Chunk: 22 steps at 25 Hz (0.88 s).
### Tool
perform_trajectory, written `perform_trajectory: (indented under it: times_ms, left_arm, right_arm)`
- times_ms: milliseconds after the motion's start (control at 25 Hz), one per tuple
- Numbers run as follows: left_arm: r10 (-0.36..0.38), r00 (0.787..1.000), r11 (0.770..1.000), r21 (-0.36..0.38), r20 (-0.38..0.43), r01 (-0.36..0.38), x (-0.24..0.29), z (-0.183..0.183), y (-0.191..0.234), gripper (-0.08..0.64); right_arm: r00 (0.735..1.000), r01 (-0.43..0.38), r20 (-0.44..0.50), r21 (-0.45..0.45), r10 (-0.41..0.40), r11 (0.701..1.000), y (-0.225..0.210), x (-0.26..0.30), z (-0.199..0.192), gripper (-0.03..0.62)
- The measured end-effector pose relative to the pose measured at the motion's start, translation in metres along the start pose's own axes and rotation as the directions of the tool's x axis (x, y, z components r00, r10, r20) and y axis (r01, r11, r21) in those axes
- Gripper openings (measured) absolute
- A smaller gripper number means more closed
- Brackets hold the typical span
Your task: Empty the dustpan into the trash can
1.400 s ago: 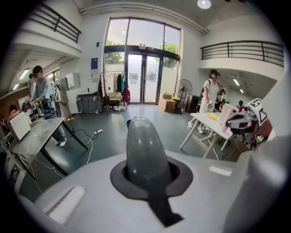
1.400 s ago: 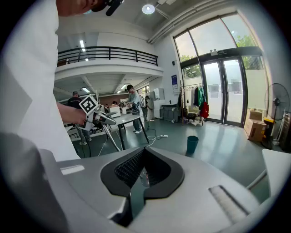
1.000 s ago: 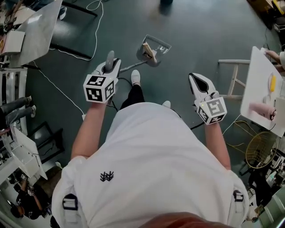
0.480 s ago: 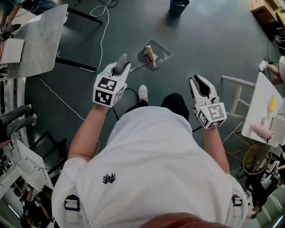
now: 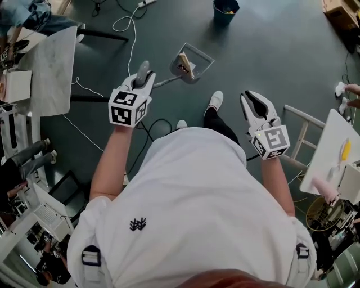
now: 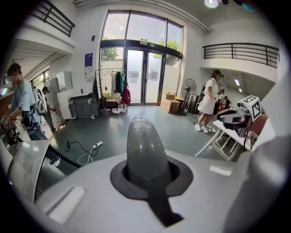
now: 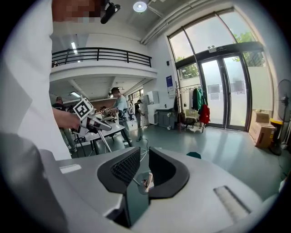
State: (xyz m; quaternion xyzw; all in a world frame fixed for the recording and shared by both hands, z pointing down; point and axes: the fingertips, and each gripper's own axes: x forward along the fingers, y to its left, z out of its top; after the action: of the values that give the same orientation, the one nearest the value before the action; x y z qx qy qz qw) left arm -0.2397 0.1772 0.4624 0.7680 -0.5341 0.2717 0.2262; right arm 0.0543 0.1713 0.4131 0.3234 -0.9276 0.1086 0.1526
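Dustpan (image 5: 191,62) clamped by its handle in left gripper (image 5: 143,80); right gripper (image 5: 254,104) slightly parted, empty.
Open floor (image 5: 270,45) is seen ahead to the trash can (image 5: 226,7); table (image 5: 53,67) and cable (image 5: 128,31) at left.

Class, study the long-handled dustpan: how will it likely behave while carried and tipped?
Held only at the end of its thin handle by the left gripper, the dustpan probably swings or twists easily. Its pan looks thin-walled, so likely light yet stiff. The scrap inside lies loose and may slide out if the pan tilts.
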Motion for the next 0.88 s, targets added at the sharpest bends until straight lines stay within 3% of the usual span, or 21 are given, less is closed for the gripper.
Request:
perform_trajectory:
  times_ms: [320, 560, 880]
  left_arm:
    - [0.091, 0.996, 0.996, 0.019, -0.001, -0.090, 0.080, 0.098, 0.036, 0.060]
    - [0.104, 0.994, 0.993, 0.052, 0.013, -0.104, 0.136, 0.161, 0.065, 0.060]
    - [0.058, 0.998, 0.990, 0.126, 0.038, -0.062, 0.222, 0.240, 0.108, 0.060]
  right_arm:
    - [1.000, -0.024, 0.015, 0.010, 0.024, 1.000, -0.120, 0.035, 0.027, 0.060]
    - [1.000, 0.013, 0.000, 0.060, -0.013, 0.998, -0.164, 0.043, 0.026, 0.060]
    - [0.987, 0.161, -0.013, 0.108, -0.160, 0.981, -0.216, 0.052, 0.035, 0.058]
